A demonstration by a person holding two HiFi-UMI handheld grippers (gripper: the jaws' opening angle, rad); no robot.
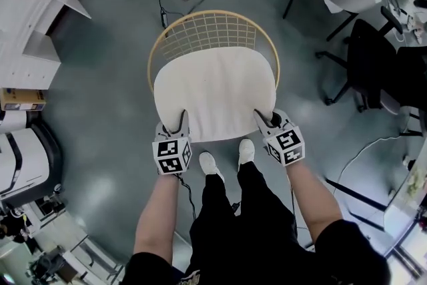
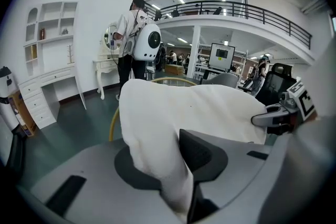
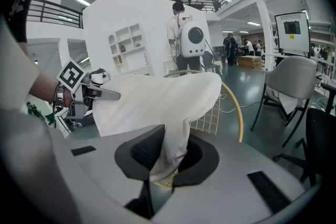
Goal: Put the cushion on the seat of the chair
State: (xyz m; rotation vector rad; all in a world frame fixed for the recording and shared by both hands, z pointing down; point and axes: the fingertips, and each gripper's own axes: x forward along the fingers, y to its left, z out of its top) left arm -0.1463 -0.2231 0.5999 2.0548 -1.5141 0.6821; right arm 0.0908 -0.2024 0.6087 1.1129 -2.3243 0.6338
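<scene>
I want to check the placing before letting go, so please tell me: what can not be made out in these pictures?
- Seat of the chair: head view, mostly covered by the cushion; whether they touch cannot be told.
- Its legs: shown in no view, hidden below the cushion.
- Tips of left gripper and right gripper: head view, buried in the cushion's edge.
- Far side of the chair: both gripper views, behind the raised cushion.

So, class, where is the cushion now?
Head view, centre: the white cushion is over the wire chair, near corners held by the left gripper and right gripper.
</scene>
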